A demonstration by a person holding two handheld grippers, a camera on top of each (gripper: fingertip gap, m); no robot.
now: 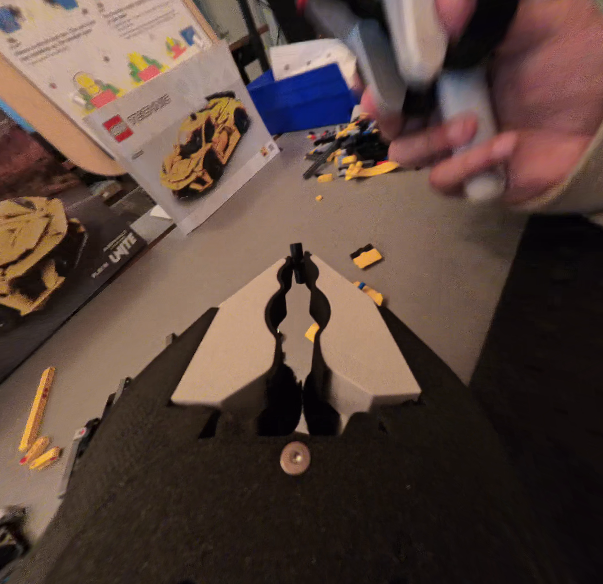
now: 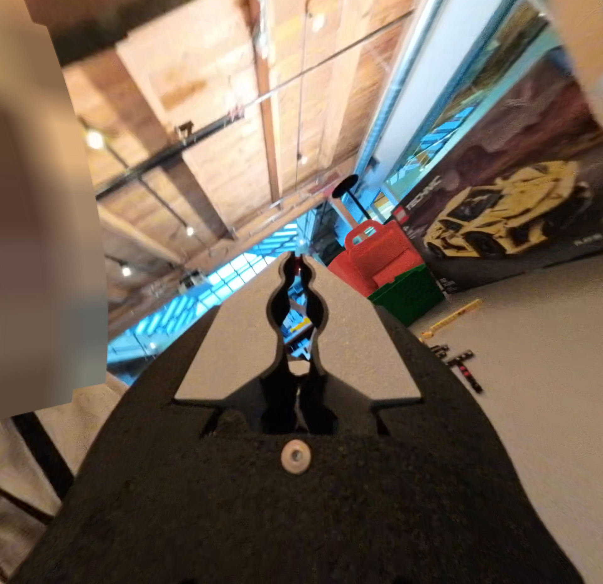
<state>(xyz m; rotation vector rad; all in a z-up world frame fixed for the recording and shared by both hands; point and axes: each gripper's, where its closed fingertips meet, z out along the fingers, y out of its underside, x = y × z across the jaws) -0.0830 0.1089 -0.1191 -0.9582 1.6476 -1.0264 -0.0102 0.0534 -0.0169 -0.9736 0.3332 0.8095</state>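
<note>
The left gripper (image 1: pixel 297 262) is closed on a small black pin (image 1: pixel 297 258), which sticks out past its tips above the grey table (image 1: pixel 228 274). A yellow-black piece (image 1: pixel 366 256) lies just right of the tips, a booklet (image 1: pixel 182 137) ahead-left. The right gripper (image 2: pixel 297 265), tilted upward, pinches a tiny red piece (image 2: pixel 297 265); a red case (image 2: pixel 375 258) stands to its right.

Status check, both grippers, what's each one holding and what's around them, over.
Left gripper shut on small black pin, above grey table. Right gripper shut on tiny red piece, raised, tilted upward. Yellow pieces beside left tips.
</note>
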